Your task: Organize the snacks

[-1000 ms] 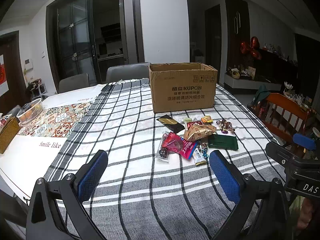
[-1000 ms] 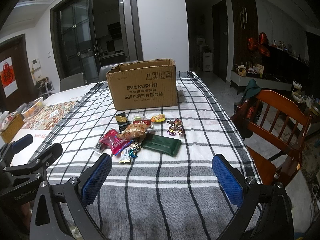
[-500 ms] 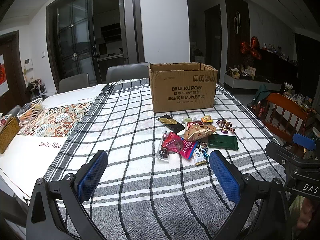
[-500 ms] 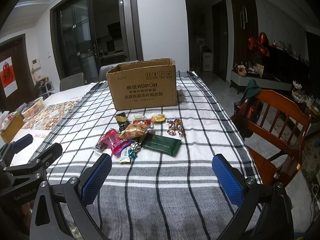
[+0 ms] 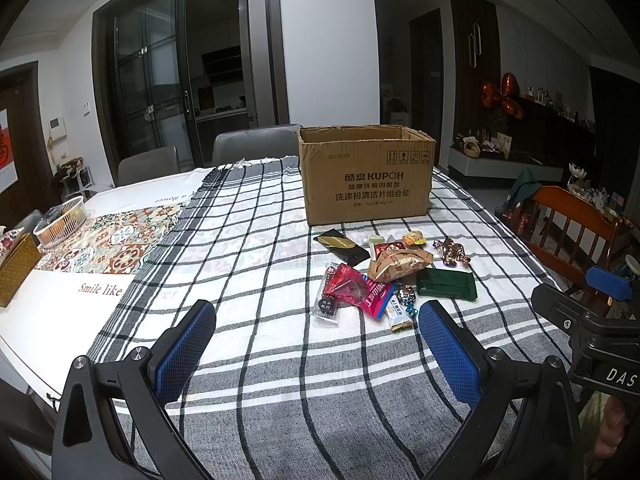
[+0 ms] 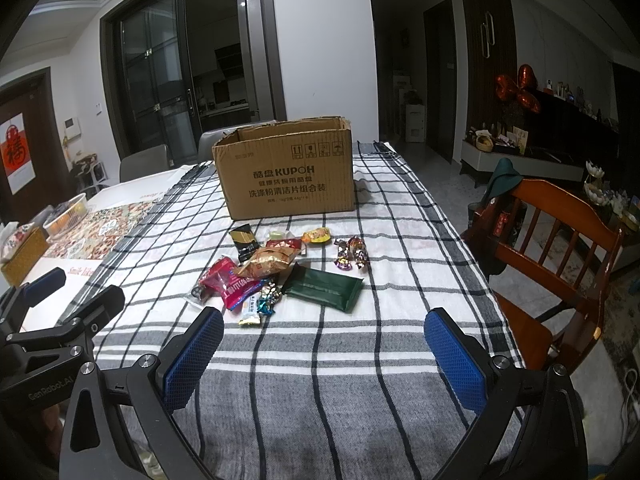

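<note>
Hovering both grippers over the tablecloth, jaws spread, nothing held.
Left gripper [image 5: 316, 344] and right gripper [image 6: 324, 344] sit short of the snack pile [image 6: 276, 272]; cardboard box [image 6: 286, 174] beyond. Best grab edge wrappers singly.

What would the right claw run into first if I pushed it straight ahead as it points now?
Probably the dark green packet, the nearest snack between the open right claw pads' line. Only checked cloth lies before it. The cardboard box stands farther back. Depth is uncertain.

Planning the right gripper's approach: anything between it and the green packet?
Nothing: only bare checked tablecloth lies between the right gripper and green packet, shown in the right wrist view.
</note>
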Demonstrator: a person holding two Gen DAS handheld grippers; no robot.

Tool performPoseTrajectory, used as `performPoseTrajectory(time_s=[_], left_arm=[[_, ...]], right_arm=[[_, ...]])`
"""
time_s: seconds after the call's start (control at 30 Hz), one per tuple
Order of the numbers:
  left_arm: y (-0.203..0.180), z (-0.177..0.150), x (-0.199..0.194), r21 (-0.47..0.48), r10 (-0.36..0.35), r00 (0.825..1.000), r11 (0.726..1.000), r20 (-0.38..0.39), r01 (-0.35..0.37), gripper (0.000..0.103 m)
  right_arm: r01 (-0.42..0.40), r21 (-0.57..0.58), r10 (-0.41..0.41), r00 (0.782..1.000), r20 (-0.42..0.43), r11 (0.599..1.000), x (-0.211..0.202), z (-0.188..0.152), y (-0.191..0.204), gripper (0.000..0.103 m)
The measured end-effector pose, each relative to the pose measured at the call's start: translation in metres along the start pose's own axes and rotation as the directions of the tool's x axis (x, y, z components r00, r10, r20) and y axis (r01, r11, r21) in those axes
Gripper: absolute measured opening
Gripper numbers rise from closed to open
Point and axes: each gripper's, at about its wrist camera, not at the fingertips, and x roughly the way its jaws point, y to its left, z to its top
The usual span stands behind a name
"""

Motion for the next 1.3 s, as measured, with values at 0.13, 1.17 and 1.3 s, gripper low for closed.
performPoseTrajectory(time_s=[0.13, 1.17, 1.3], left_arm=[[0.0, 0.0, 0.0, 0.0, -0.002, 1.0, 1.0, 0.001, 0.002, 0.103], [0.003, 0.008, 0.096, 0.066, -0.052, 0.987, 0.996, -0.154, 0.063, 0.068], [0.005, 0.002, 0.116, 0.059, -0.059, 0.977, 0.996, -0.206, 0.072, 0.063]], right_arm=[[-0.002, 0.0, 0.002, 1.0, -0.002, 1.0, 0.001, -0.001, -0.001, 0.102], [-0.158, -0.044, 0.154, 0.984, -0.086, 0.986, 0.098, 0.032, 0.023, 0.09], [-0.174, -0.026, 0.169, 0.978, -0.124, 0.984, 0.118, 0.035, 0.026, 0.088]])
